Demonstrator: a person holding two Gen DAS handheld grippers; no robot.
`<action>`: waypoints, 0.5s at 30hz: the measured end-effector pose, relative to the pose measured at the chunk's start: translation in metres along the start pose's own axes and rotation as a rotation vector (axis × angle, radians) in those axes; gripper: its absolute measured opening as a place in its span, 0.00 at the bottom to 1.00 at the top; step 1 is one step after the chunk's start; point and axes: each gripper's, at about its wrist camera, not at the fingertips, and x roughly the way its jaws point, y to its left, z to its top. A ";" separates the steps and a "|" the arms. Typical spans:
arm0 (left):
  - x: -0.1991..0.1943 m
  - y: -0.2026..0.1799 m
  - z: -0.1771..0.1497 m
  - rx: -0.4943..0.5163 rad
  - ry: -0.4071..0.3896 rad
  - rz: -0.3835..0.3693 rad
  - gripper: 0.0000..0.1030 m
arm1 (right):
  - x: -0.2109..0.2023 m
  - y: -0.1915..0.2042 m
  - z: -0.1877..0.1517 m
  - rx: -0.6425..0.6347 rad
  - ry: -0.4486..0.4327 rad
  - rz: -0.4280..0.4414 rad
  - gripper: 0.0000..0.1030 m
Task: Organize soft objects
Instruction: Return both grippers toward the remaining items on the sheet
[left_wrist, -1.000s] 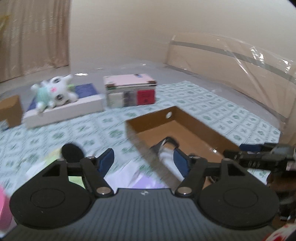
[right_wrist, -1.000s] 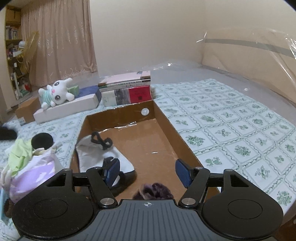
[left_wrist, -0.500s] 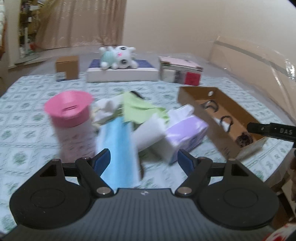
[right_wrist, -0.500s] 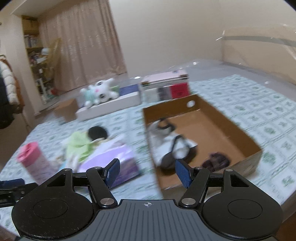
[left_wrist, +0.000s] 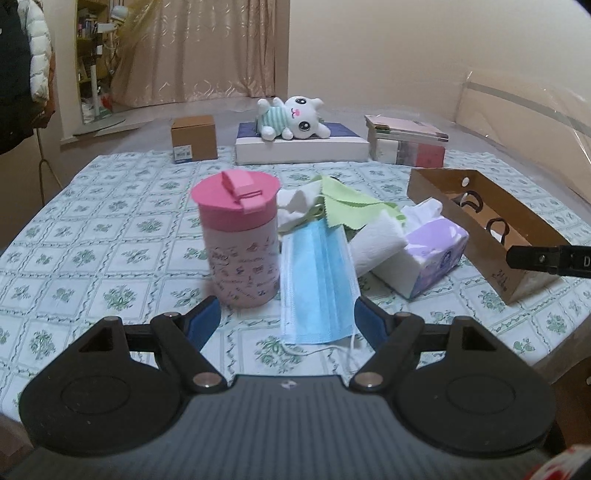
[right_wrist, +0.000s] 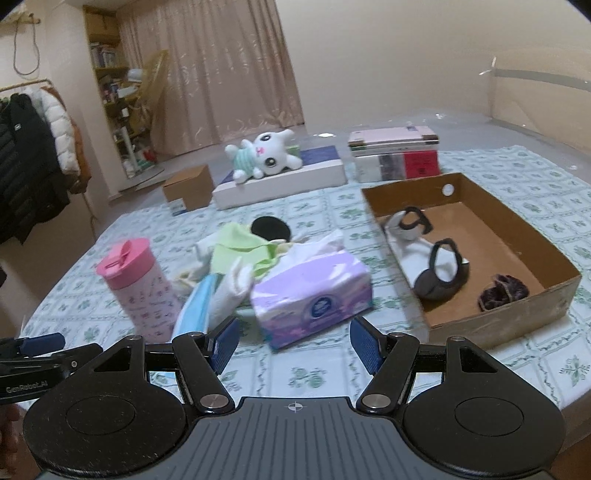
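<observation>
A pile of soft things lies mid-table: a blue face mask, a green cloth, a white rolled cloth and a purple tissue pack. A brown cardboard box on the right holds a white eye mask, dark earmuffs and a dark scrunchie. My left gripper is open and empty, just in front of the face mask. My right gripper is open and empty, in front of the tissue pack.
A pink-lidded cup stands left of the pile. A plush bunny lies on a white box at the back, beside stacked books and a small carton. A black round pad lies behind the pile.
Both grippers have pulled back from the cardboard box toward the table's near edge. The left one swung left and now faces the pile and cup. Both stayed open.
</observation>
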 end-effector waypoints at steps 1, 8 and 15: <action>0.000 0.001 -0.001 -0.003 0.002 -0.001 0.75 | 0.000 0.003 -0.001 -0.004 0.001 0.003 0.64; 0.007 -0.001 -0.003 -0.022 0.024 -0.023 0.75 | 0.005 0.007 -0.007 -0.014 0.022 0.005 0.64; 0.032 -0.015 -0.004 0.002 0.057 -0.051 0.75 | 0.015 0.000 -0.014 -0.003 0.048 -0.002 0.64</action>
